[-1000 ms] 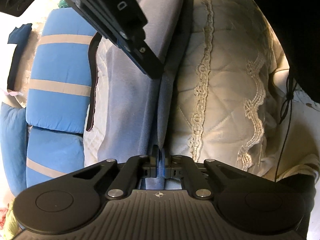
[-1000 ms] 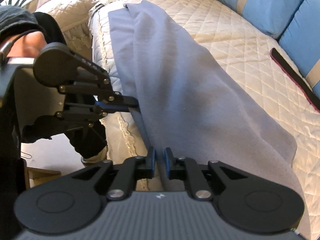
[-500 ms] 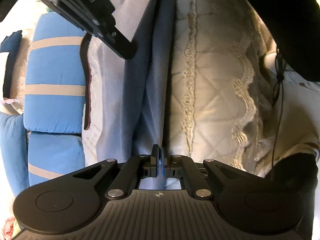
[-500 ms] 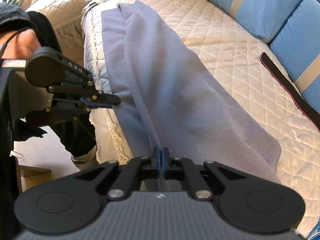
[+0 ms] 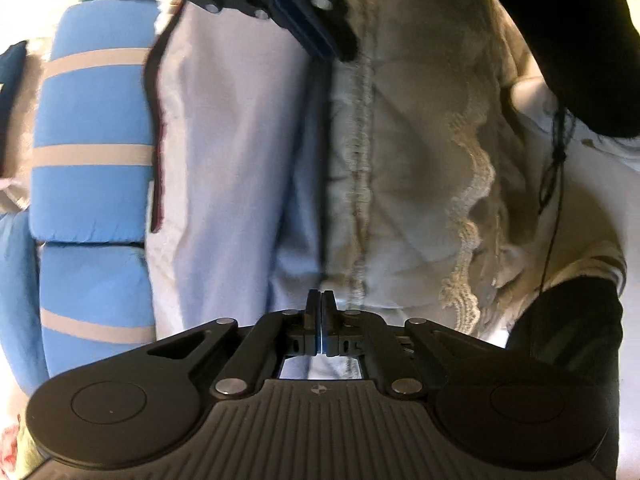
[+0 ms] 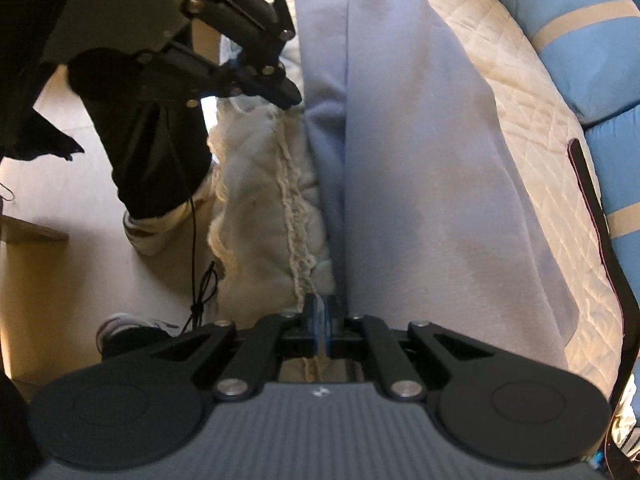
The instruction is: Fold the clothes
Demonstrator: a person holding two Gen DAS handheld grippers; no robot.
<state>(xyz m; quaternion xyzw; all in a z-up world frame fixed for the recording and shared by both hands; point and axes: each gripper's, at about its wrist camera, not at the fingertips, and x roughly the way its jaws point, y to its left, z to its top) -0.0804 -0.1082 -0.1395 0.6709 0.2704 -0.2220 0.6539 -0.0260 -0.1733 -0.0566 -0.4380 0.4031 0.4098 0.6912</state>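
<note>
I've got both tongs pinched tight on the lavender garment (image 6: 420,168): left gripper (image 5: 321,300) and right gripper (image 6: 320,307) each clamp its near edge. It lies lengthwise along the quilted bed cover (image 6: 500,80), blue cushions (image 5: 92,120) beyond.

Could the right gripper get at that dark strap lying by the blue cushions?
Probably not right now: the right gripper looks shut on the lavender garment, and the dark strap lies beyond the cloth, beside the blue cushions.
</note>
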